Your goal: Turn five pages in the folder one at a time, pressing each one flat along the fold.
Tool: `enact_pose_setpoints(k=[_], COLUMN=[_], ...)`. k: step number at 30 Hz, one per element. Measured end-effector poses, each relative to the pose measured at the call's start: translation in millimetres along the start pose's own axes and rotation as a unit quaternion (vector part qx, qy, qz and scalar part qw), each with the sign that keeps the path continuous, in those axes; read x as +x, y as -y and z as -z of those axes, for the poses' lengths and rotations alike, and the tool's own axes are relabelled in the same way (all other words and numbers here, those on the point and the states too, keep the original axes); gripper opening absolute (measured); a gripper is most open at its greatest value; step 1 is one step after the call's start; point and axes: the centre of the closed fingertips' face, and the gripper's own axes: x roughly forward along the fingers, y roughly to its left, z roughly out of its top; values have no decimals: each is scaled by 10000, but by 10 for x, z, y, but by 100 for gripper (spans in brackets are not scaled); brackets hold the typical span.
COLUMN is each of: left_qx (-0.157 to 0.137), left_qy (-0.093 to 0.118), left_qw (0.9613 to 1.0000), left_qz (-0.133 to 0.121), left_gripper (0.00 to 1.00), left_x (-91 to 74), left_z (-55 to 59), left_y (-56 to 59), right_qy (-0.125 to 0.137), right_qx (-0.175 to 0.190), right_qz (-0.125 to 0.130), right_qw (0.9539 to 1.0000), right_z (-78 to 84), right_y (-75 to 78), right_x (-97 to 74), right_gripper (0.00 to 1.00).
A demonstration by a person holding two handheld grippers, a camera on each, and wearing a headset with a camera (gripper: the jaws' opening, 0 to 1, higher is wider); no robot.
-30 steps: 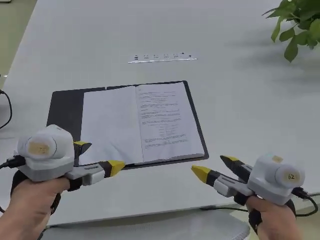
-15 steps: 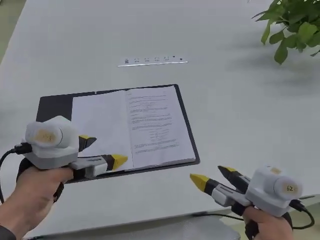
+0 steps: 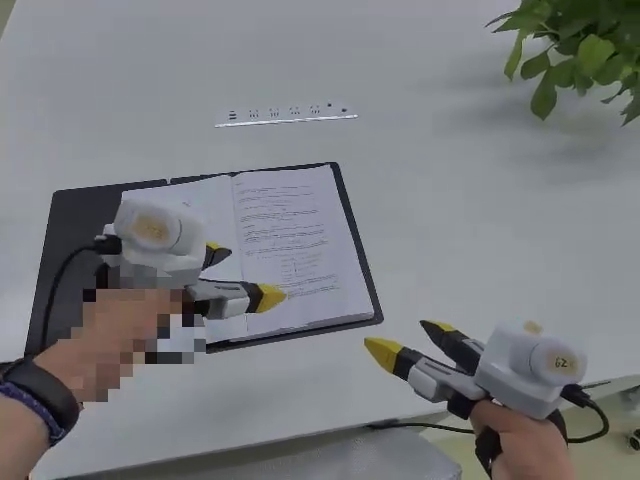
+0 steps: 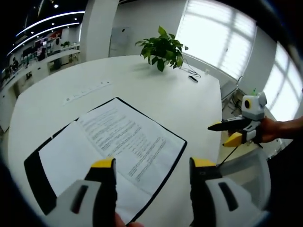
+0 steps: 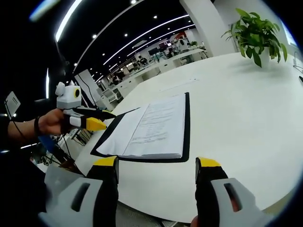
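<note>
Because the sheets in the folder are thin office paper, I judge them light, limp and easy to crease or tear, and likely to cling to the sheet below, while the black cover looks stiffer and should stay put on its own weight. The folder lies open and flat on the table, nearer the person's left, with a printed right-hand page and a mostly blank left one. The best hold is probably the outer edge of the right-hand page, near its lower corner, pinched lightly so that only one sheet lifts. Pressing should run along the fold with a soft, sliding touch. The left gripper hovers over the folder's lower middle with its jaws spread and nothing between them; whether it touches the paper I cannot tell. The right gripper is off the folder to the right, near the table's front edge, jaws likewise apart and empty. The table is broad, pale, smooth and probably slippery under the cover. A socket strip sits beyond the folder, and a plant at the far right. Around it is an open office with large windows and ceiling lights.
</note>
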Motion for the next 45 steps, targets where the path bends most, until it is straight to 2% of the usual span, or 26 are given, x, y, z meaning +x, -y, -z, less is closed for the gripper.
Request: enact_pose_setpoints(k=[3, 5, 14, 17, 19, 21, 26, 35, 39, 43, 44, 45], left_qx=[153, 154, 239, 234, 337, 500, 445, 615, 771, 751, 868, 844], left_qy=[-61, -109, -206, -197, -141, -192, -188, -298, -345, -432, -336, -329], left_qw=[9999, 9998, 9995, 9995, 9993, 9985, 9988, 9976, 9963, 9959, 9951, 9954], left_qz=[5, 8, -48, -34, -66, -140, -107, -107, -153, -275, -346, -313], left_gripper=[63, 62, 66, 66, 65, 64, 65, 67, 67, 67, 66, 66], left_x=[126, 219, 566, 680, 762, 841, 1006, 1222, 1323, 1401, 1394, 1395], left_z=[-6, 2, 9, 10, 3, 32, 65, 158, 216, 289, 271, 284], left_y=[-14, -15, 79, 117, 130, 122, 151, 257, 216, 114, 100, 117], right_qy=[-31, -26, -35, -86, -116, -139, -161, -311, -360, -349, -329, -315], right_qx=[28, 95, 166, 190, 187, 177, 174, 195, 265, 273, 286, 296], right_qz=[-14, -18, 10, -10, -23, -28, -69, -106, -113, -115, -112, -102], right_qw=[10000, 10000, 9999, 9998, 9998, 9997, 9997, 9993, 9989, 9989, 9990, 9990], right_z=[5, 7, 1, 27, 39, 53, 55, 137, 156, 139, 126, 117], right_y=[12, 29, 73, 78, 75, 78, 60, 65, 84, 94, 97, 101], right_x=[1, 6, 32, 47, 58, 73, 106, 146, 140, 139, 140, 141], right_gripper=[63, 63, 63, 64, 64, 64, 64, 63, 62, 62, 62, 63])
